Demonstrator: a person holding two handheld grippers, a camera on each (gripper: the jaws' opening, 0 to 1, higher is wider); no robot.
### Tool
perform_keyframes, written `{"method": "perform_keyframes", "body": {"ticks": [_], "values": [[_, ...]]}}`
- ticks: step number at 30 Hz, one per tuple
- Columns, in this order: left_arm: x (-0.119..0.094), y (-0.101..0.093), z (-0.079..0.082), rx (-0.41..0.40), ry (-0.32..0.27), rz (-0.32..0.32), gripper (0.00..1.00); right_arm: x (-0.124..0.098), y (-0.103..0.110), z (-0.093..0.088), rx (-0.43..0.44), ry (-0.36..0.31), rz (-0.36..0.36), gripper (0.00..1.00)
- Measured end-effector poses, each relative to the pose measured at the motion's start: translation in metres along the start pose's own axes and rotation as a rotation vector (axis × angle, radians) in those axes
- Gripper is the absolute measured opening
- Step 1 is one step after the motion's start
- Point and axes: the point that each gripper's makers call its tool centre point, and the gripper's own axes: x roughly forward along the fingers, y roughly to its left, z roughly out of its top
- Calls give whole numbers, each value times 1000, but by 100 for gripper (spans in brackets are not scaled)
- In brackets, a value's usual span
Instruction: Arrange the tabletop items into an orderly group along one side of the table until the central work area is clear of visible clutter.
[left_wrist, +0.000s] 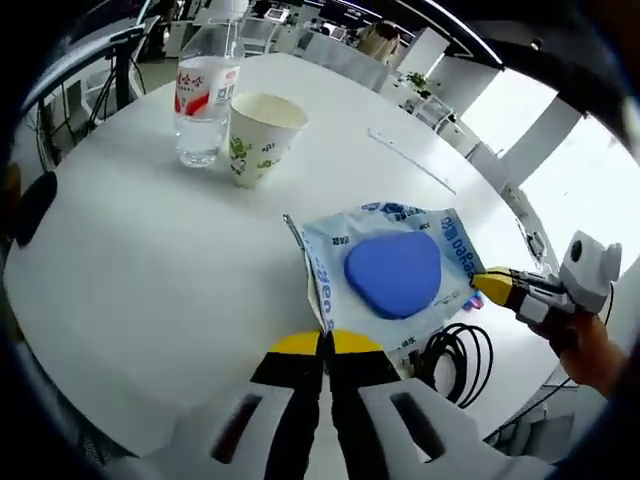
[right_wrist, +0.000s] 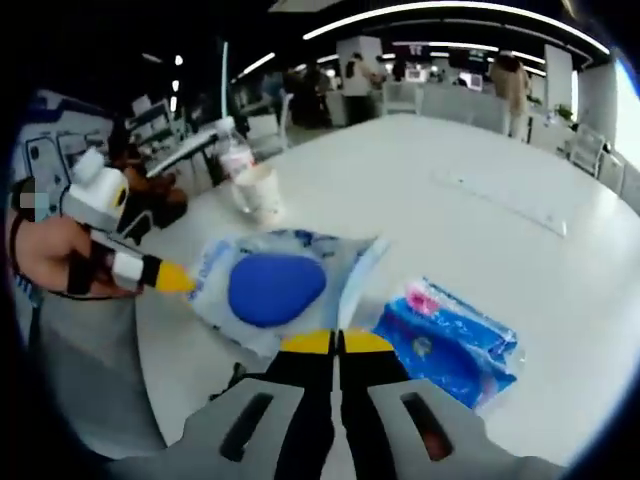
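Two tongs, left tongs (left_wrist: 325, 345) and right tongs (left_wrist: 490, 283), pinch opposite edges of the packet (left_wrist: 390, 275) mid-table (left_wrist: 150, 260); slide it level toward the cup (left_wrist: 260, 135), keeping both grips even.

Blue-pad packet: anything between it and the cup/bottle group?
Nothing visible. Bare white table lies between the blue-pad packet and the paper cup beside the water bottle. Both grippers sit at the packet's edges.

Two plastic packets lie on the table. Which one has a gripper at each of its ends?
The pale packet with the blue oval. The left gripper and the right gripper meet its opposite edges. The all-blue packet lies apart, untouched.
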Motion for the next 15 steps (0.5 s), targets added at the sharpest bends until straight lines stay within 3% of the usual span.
{"method": "perform_keyframes", "body": {"ticks": [15], "values": [[3,0,12,24,-10,-1,0,-13,10,-2,20,-25,-7,0]]}}
